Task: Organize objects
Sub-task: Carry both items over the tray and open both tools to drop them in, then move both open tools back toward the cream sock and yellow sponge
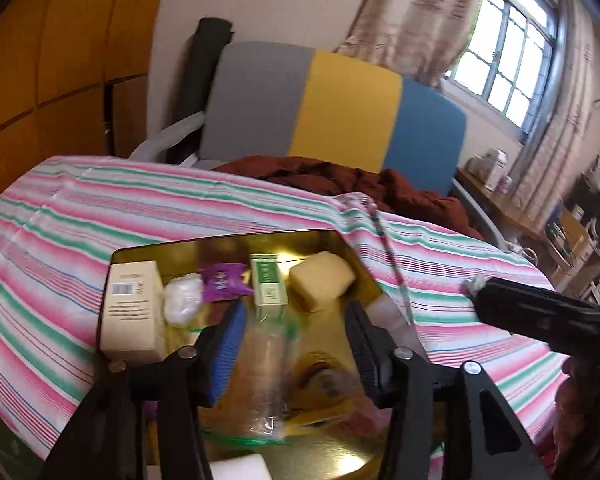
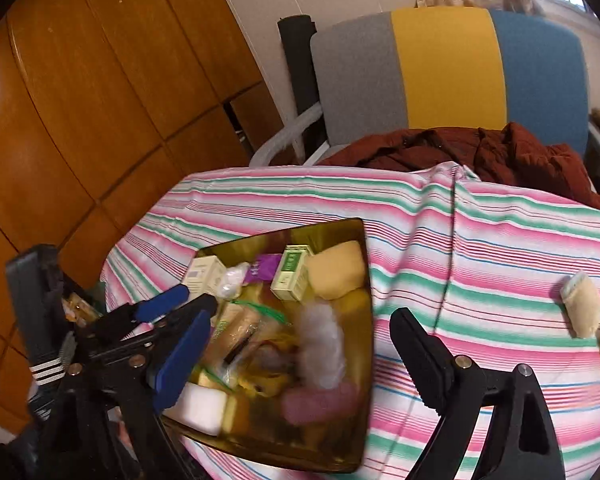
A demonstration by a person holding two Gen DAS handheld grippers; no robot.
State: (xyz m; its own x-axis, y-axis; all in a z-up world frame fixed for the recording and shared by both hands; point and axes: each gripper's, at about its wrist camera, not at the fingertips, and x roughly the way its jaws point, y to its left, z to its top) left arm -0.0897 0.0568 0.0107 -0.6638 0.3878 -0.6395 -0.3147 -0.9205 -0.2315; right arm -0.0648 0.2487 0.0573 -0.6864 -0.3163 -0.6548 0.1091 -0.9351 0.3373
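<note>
A gold tray (image 1: 228,239) (image 2: 365,320) on the striped cloth holds a cream box (image 1: 130,312), a white wad (image 1: 182,298), a purple packet (image 1: 222,282), a green box (image 1: 269,288) (image 2: 294,274), a pale yellow bun (image 1: 322,282) (image 2: 336,274) and a clear plastic packet (image 1: 268,364). My left gripper (image 1: 296,340) (image 2: 188,300) hovers open over the tray, its fingers on either side of the clear packet and apart from it. My right gripper (image 2: 300,360) is open above the tray's near right part, with nothing held. Two tan wrapped snacks (image 2: 582,304) lie on the cloth at the right.
The pink, green and white striped cloth (image 1: 80,220) covers the table. Behind it stands a grey, yellow and blue chair (image 1: 340,112) with a dark red garment (image 2: 480,148). A wooden cabinet (image 2: 100,100) is at the left, a cluttered desk (image 1: 500,184) under the window.
</note>
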